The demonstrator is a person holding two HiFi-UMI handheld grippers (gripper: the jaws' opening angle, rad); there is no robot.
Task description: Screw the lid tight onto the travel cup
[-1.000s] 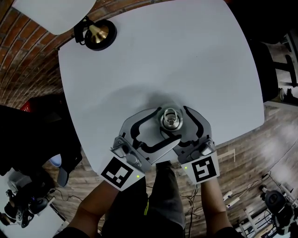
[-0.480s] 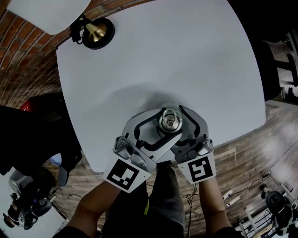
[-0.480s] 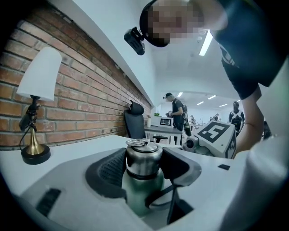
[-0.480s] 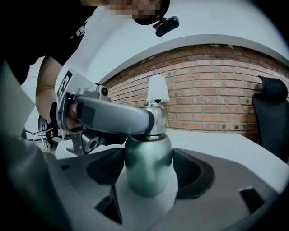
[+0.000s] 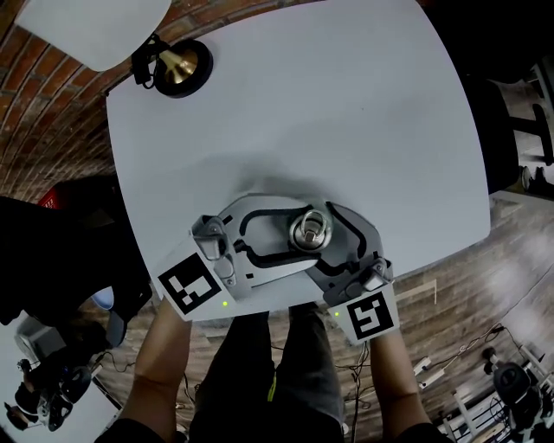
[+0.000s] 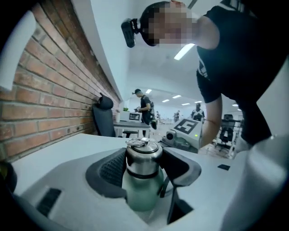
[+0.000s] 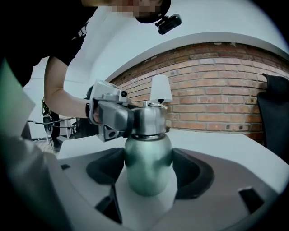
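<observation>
The travel cup stands upright near the white table's front edge, a green body [image 7: 148, 169] under a steel lid [image 5: 310, 231] with a ring on top. My left gripper [image 6: 145, 164] reaches in from the left, its dark pads pressed on both sides of the lid [image 6: 143, 155]. My right gripper [image 7: 149, 171] comes from the front right and is shut low on the green body. In the right gripper view the left gripper's jaw covers the left side of the lid [image 7: 151, 119]. Both sets of jaws cross around the cup in the head view.
A black-based lamp with a brass part [image 5: 179, 65] sits at the table's far left corner beside a white shade [image 5: 95, 26]. The table [image 5: 346, 112] ends just in front of the cup. A brick wall [image 7: 216, 90] runs behind, and people stand far off.
My left gripper has swung round the cup, its marker cube moving from the front to the left, and its jaws have narrowed onto the lid. The right gripper has stayed on the body.
</observation>
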